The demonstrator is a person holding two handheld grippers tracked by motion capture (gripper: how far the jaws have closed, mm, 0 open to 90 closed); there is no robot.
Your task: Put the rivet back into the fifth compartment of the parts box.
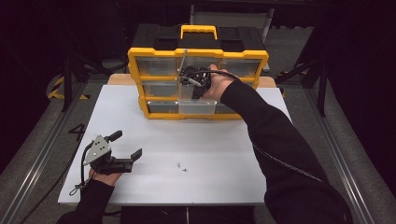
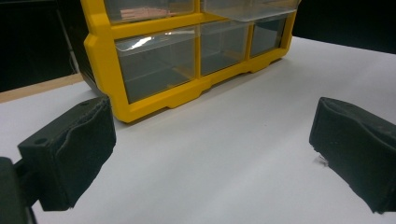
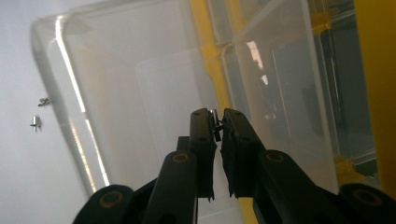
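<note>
Now, right gripper: closed on a small screw, above the open drawer.
Left gripper: wide open, empty, at 8 o'clock on the table.

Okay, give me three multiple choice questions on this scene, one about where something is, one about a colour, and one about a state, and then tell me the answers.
1. Where are the right tongs?
A. Over the pulled-out clear drawer of the organizer
B. Flat on the white table
C. Beside the left hand

2. What colour is the frame of the organizer?
A. Red
B. Yellow
C. Green

3. How do the left tongs stand?
A. Shut on a drawer
B. Shut on a screw
C. Open, nothing between them

Answers:
1 A: the right gripper view looks down into that drawer, with the small metal part pinched at the tongs' tips.
2 B: the high view shows yellow bars round the clear drawers.
3 C: the left gripper view shows its pads far apart over the bare white table.
</note>
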